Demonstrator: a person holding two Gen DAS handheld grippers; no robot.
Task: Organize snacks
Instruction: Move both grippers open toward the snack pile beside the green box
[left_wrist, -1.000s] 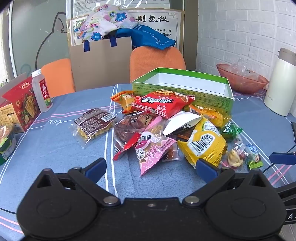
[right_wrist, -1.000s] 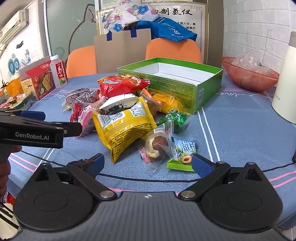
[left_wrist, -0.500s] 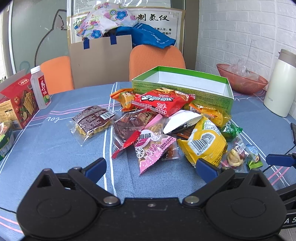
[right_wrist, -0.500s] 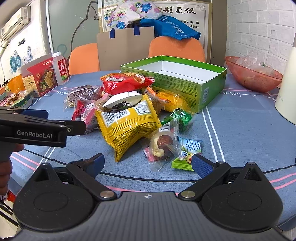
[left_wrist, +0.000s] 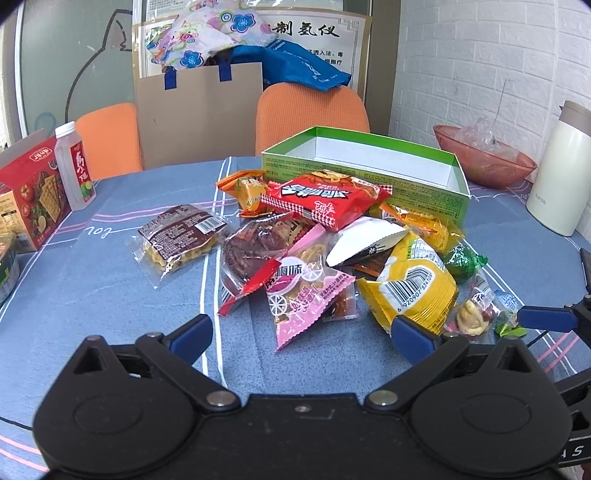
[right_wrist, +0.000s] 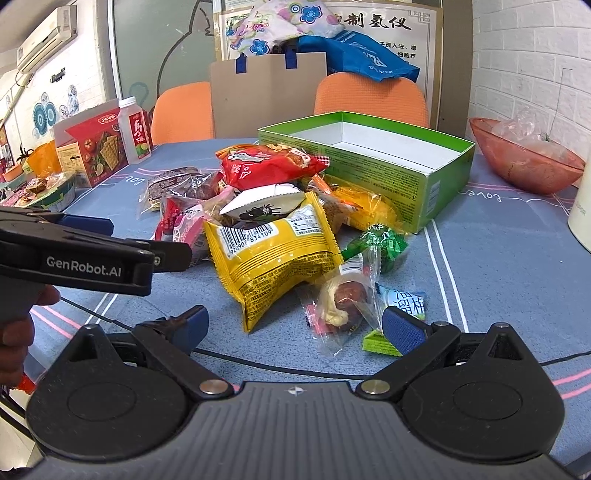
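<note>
A pile of snack packets lies on the blue tablecloth in front of an empty green box (left_wrist: 384, 162) (right_wrist: 373, 147). The pile holds a red packet (left_wrist: 325, 197) (right_wrist: 269, 164), a yellow packet (left_wrist: 413, 284) (right_wrist: 277, 254), a pink packet (left_wrist: 306, 295), a white packet (left_wrist: 365, 240) and a brown wafer packet (left_wrist: 181, 232). My left gripper (left_wrist: 301, 332) is open and empty, just before the pink packet. My right gripper (right_wrist: 295, 325) is open and empty, near a clear candy packet (right_wrist: 343, 299).
A red cracker box (left_wrist: 33, 192) and a drink bottle (left_wrist: 74, 166) stand at the left. A pink bowl (right_wrist: 524, 155) and a white jug (left_wrist: 561, 173) stand at the right. Orange chairs (left_wrist: 310, 110) and a paper bag (left_wrist: 199, 110) are behind the table. A black cable (right_wrist: 258, 363) crosses the cloth.
Both grippers have moved slightly forward towards the pile. Both stay open and the snacks have not moved.
</note>
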